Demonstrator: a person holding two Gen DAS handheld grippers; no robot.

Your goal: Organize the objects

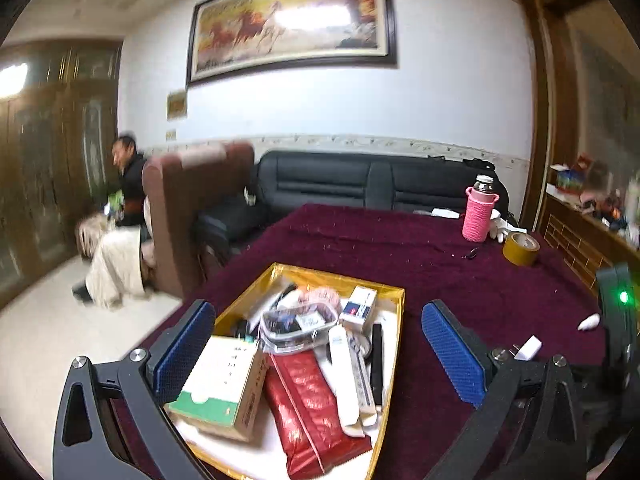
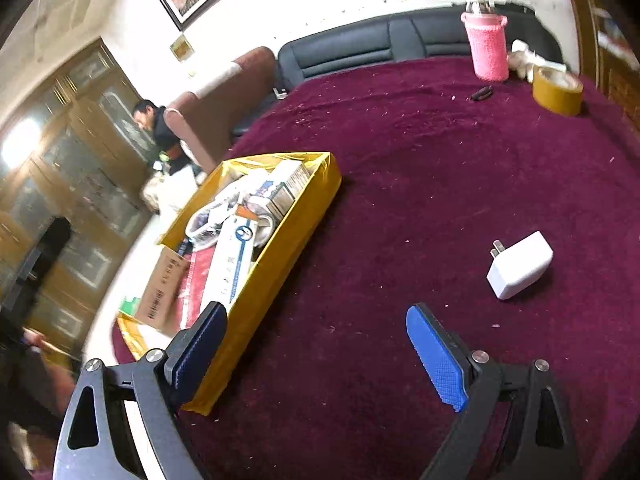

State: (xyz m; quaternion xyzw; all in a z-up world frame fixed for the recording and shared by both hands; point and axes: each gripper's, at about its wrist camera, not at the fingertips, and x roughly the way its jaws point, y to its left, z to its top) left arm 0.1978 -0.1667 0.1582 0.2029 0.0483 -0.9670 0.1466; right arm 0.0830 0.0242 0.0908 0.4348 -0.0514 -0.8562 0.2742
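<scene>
Both pairs of fingers are spread wide, gripping nothing. Beneath the left gripper (image 1: 316, 356) sits the gold tray (image 1: 394, 344), packed with boxes and a red packet (image 1: 310, 404). Ahead and right of the right gripper (image 2: 316, 350), a white charger (image 2: 520, 265) lies on the maroon cloth (image 2: 400, 152), well apart from the tray. Farther back stand a pink bottle (image 2: 487, 46) and tape roll (image 2: 557, 90).

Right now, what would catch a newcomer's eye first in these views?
The gold box, crammed with packets and cartons, sits on the maroon cloth just ahead of the open left tool. A white charger lies alone near the open right tool, with a pink bottle and tape roll at the far edge.
</scene>
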